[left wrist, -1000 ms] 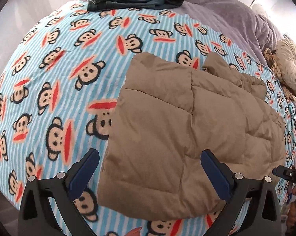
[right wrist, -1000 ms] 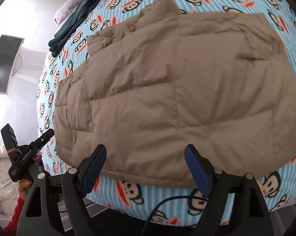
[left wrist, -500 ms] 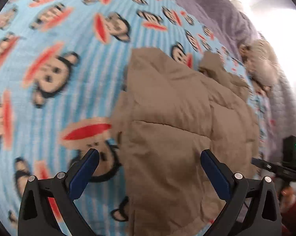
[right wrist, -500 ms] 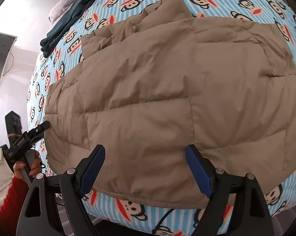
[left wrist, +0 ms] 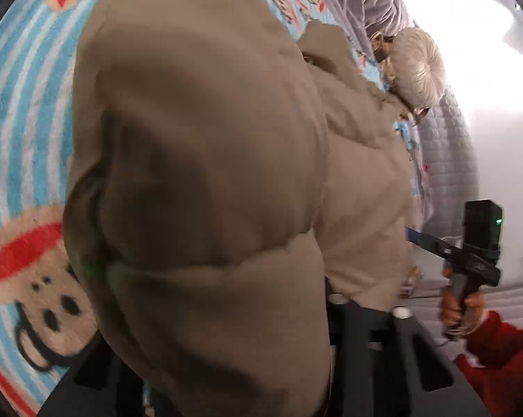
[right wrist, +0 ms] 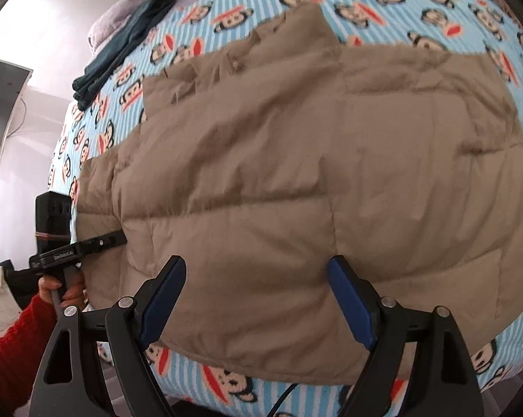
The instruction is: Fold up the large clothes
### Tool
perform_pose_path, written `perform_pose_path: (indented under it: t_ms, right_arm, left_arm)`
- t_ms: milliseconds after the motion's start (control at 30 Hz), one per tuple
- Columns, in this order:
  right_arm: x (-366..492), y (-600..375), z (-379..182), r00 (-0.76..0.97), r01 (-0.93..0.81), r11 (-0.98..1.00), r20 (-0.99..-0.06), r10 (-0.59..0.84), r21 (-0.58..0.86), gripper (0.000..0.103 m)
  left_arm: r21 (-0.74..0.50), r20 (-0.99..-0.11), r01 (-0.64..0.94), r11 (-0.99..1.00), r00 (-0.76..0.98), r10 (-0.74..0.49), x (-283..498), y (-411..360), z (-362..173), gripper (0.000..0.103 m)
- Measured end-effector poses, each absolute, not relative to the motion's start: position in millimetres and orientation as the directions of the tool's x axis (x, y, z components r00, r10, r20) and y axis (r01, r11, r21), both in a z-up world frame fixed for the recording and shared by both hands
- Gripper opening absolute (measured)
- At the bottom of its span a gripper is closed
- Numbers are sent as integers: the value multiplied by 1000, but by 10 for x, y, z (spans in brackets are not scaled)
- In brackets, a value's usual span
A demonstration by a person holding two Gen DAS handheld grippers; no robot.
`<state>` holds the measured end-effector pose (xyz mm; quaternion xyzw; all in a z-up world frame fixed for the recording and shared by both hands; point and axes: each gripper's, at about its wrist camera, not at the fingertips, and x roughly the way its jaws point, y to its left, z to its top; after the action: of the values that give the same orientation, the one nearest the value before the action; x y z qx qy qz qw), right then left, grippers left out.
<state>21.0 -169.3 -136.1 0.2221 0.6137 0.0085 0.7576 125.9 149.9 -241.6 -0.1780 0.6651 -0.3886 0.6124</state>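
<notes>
The left tool [right wrist: 117, 239] has just been closing on the tan jacket's [right wrist: 296, 180] edge; the right tool [right wrist: 254, 302] hovers released, so folding can start.

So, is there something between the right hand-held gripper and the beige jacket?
Nothing visible. The right hand-held gripper hangs open just above the near hem of the beige jacket, with only bare fabric below its fingers.

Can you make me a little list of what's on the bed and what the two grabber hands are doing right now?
Bed cover: blue striped monkey blanket
Big thing: tan puffy jacket, lying spread out
Left gripper: at the jacket's edge, fingers have just been closing, fabric bunched over them
Right gripper: open, over the jacket's near edge
Also there: dark folded clothes, round cushion
</notes>
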Motion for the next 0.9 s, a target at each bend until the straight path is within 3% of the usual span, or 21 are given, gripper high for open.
perform_pose_path:
  t_ms: [33,67,100,133,300,500,900]
  right_arm:
    - [221,-1699,-1333,265,257,905,-925,271,339,79]
    - [239,-1702,-1309,281,253,909,-924,258,331,55]
    - [259,-1700,-1301,289,249,915,-926,243,318,22]
    - [288,-1691,-1305,290,244,922,-930,226,300,9]
    - [525,-1691,-1539,300,204,938,-930,212,279,8]
    - [742,-1880,-1838,309,257,882,-898,312,395,8]
    - [965,-2237,-2278,271,313,733,-796,541,604,0]
  left_arm:
    - [-727,-684,245,642,-182,-706,1240,1482,-2368,29]
    - [-723,-688,244,646,-180,-703,1221,1466,-2305,28]
    - [-724,-688,236,648,-176,-705,1201,1455,-2228,27]
    - [-726,-685,230,648,-171,-708,1189,1442,-2178,27]
    - [-737,-670,233,634,-136,-730,1030,1270,-1610,27]
    - [-693,-705,318,647,-107,-702,792,543,-884,27]
    - [-519,-833,403,754,-40,-552,446,-1019,-421,27]
